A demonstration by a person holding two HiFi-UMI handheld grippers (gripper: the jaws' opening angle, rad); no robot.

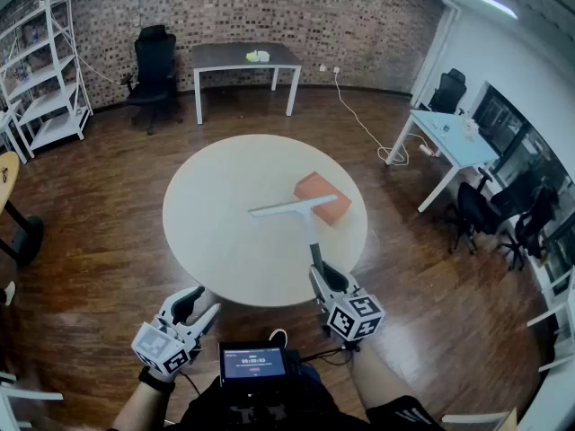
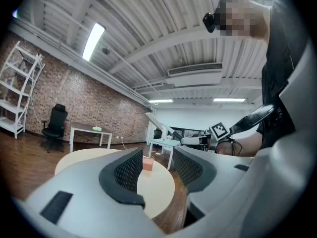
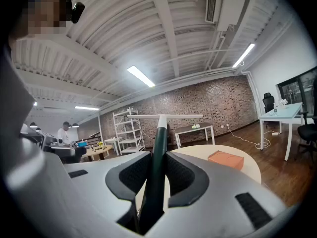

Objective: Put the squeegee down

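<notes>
The squeegee [image 1: 301, 212] has a white crossbar and a dark green handle. My right gripper [image 1: 323, 275] is shut on that handle at the round white table's [image 1: 225, 241] near right edge and holds the crossbar up over the tabletop. In the right gripper view the handle [image 3: 157, 157] runs up between the jaws to the crossbar [image 3: 166, 117]. An orange block [image 1: 322, 196] lies on the table just beyond the crossbar. My left gripper [image 1: 198, 305] stands open with nothing in it, off the table's near left edge; its view shows the gap [image 2: 154, 165] between the jaws bare.
A dark table [image 1: 244, 57] and a black chair [image 1: 154, 72] stand by the brick wall. White shelves [image 1: 45, 70] are at the far left. A light blue desk [image 1: 449, 137] and black chairs [image 1: 490, 209] are on the right. A cable [image 1: 364, 124] runs across the wood floor.
</notes>
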